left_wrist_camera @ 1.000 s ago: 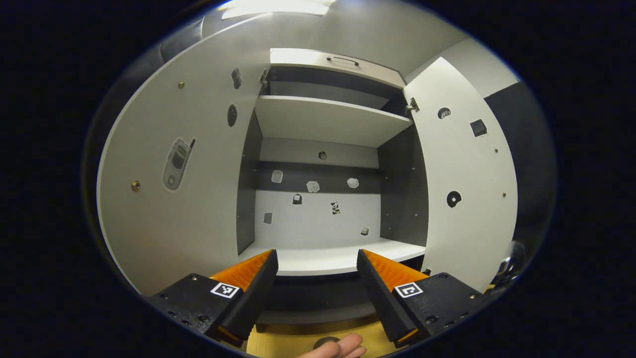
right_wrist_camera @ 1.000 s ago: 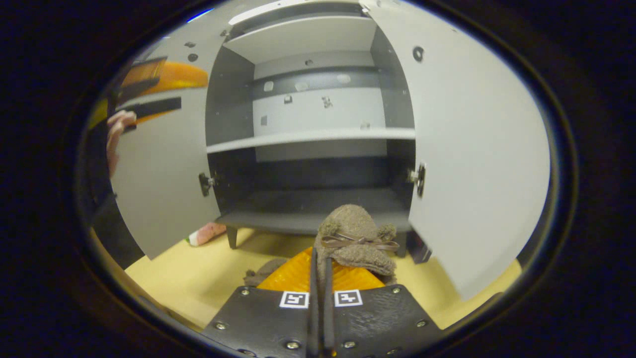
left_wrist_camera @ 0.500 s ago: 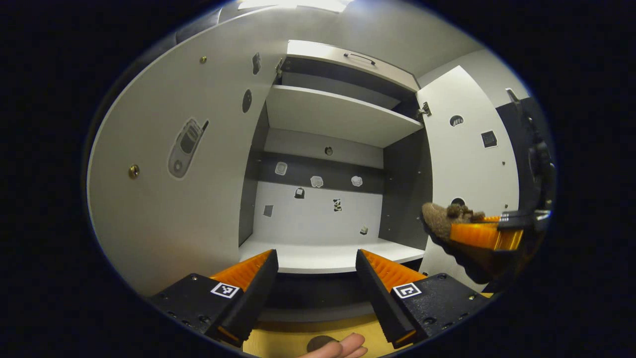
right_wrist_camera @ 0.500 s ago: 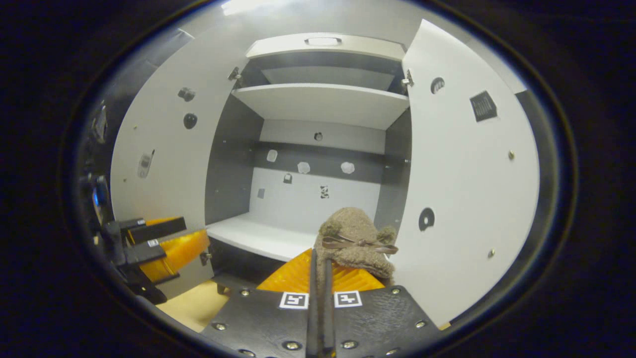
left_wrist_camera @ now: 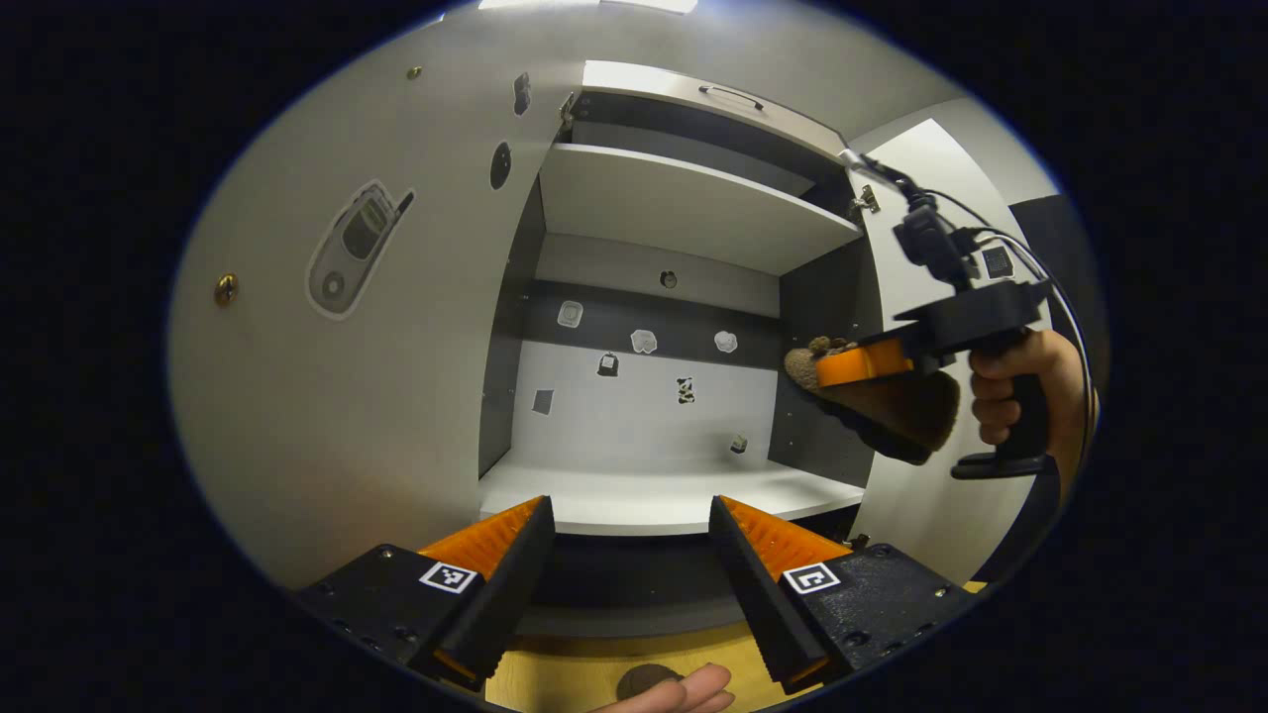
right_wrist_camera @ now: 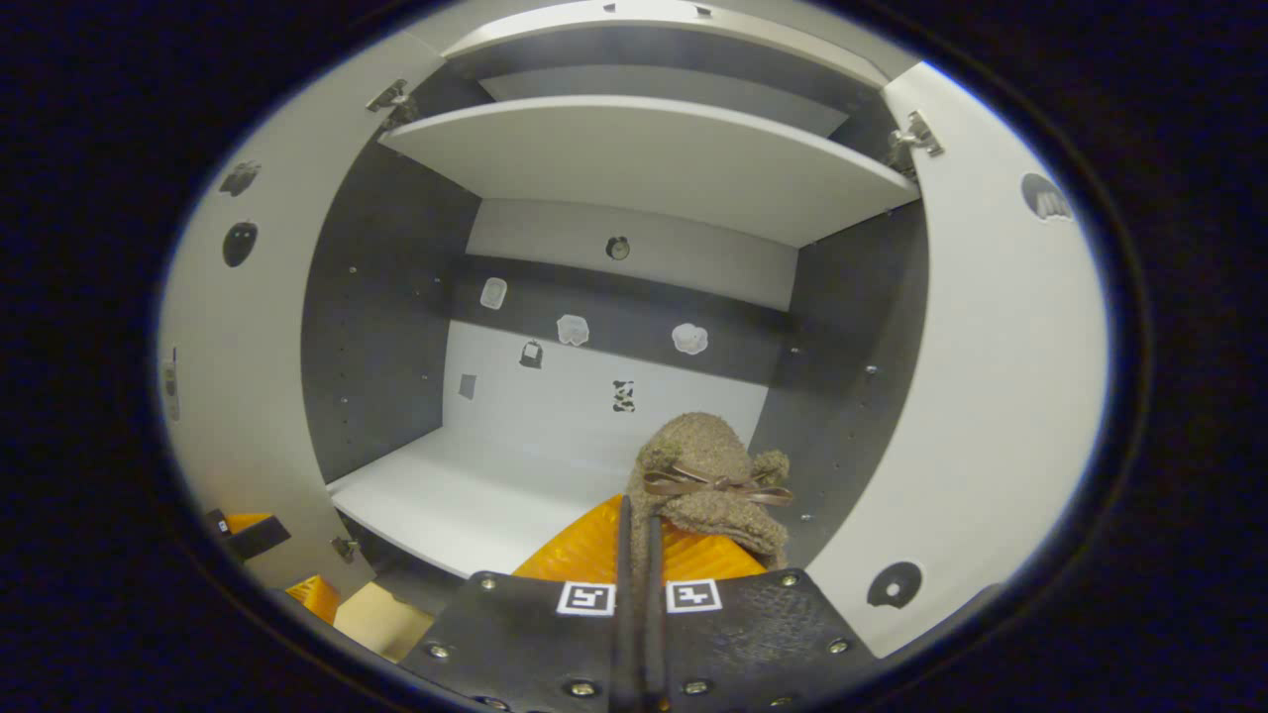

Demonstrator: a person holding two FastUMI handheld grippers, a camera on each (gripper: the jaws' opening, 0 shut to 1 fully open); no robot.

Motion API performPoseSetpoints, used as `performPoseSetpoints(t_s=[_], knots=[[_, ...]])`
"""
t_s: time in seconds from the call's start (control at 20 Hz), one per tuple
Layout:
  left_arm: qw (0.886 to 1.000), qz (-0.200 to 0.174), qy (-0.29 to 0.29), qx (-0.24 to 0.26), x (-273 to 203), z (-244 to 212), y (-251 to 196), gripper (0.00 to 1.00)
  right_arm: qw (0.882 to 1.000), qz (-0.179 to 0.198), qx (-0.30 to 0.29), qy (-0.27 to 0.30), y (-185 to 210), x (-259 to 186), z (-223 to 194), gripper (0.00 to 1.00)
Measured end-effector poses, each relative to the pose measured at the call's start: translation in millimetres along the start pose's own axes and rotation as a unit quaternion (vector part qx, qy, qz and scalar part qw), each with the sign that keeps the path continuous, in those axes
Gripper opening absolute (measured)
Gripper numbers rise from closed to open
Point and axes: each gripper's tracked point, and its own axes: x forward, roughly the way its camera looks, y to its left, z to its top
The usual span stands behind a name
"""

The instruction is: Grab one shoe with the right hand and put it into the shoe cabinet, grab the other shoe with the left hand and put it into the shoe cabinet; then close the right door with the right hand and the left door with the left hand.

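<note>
The right hand-held gripper [right_wrist_camera: 634,555] is pinching a fuzzy brown shoe [right_wrist_camera: 708,475] by its rim, holding it in the air just before the open shoe cabinet [right_wrist_camera: 644,163], above the white middle shelf [right_wrist_camera: 466,500]. The shoe looks soft, light and squashy, so a rim grip suits it. The left hand-held gripper [left_wrist_camera: 629,540] is hanging wide open and empty. The left gripper view is adding the person's hand [left_wrist_camera: 1020,381] on the right tool's handle.
</note>
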Motion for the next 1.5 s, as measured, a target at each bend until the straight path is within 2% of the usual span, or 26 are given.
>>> performPoseSetpoints(t_s=[0.15, 0.35, 0.45, 0.65, 0.85, 0.95, 1.05, 1.1, 1.15, 1.2, 1.25, 1.35, 1.5], knots=[[1.000, 0.003, 0.006, 0.000, 2, -5, 3, 0.96, 0.999, 0.004, -0.016, 0.029, 0, 45, -13, 0.05], [1.000, 0.008, 0.010, 0.005, 7, -8, 7, 0.95, 0.996, -0.027, -0.038, 0.072, -13, 101, -46, 0.05], [1.000, 0.008, 0.012, 0.004, 7, -10, 5, 0.95, 0.994, -0.030, -0.052, 0.087, -15, 123, -60, 0.05], [1.000, 0.009, 0.013, 0.004, 9, -12, 3, 0.96, 0.994, -0.045, -0.054, 0.085, -21, 146, -64, 0.07], [1.000, 0.004, 0.012, 0.005, 8, -12, -4, 0.96, 0.992, -0.029, -0.079, 0.099, -8, 155, -77, 0.07], [1.000, -0.005, 0.015, 0.005, 8, -14, -10, 0.96, 0.989, -0.037, -0.097, 0.103, -9, 156, -82, 0.17], [1.000, -0.006, 0.013, 0.009, 7, -13, -12, 0.97, 0.989, -0.046, -0.098, 0.098, -8, 146, -77, 0.43], [1.000, -0.005, 0.012, 0.009, 7, -12, -12, 0.96, 0.990, -0.040, -0.091, 0.098, -5, 138, -75, 0.39], [1.000, -0.005, 0.011, 0.008, 7, -12, -12, 0.96, 0.991, -0.032, -0.087, 0.094, -1, 135, -76, 0.45], [1.000, -0.002, 0.011, 0.007, 6, -11, -11, 0.97, 0.992, -0.025, -0.087, 0.092, 3, 127, -73, 0.57], [1.000, 0.002, 0.009, 0.007, 5, -10, -9, 0.96, 0.992, -0.029, -0.094, 0.081, 1, 115, -66, 0.73], [1.000, 0.013, 0.007, 0.009, 3, -9, -6, 0.96, 0.991, -0.043, -0.113, 0.053, -4, 100, -53, 0.98], [1.000, 0.022, 0.008, 0.007, -1, -10, -6, 0.97, 0.994, -0.038, -0.097, 0.018, 0, 59, -38, 0.99]])
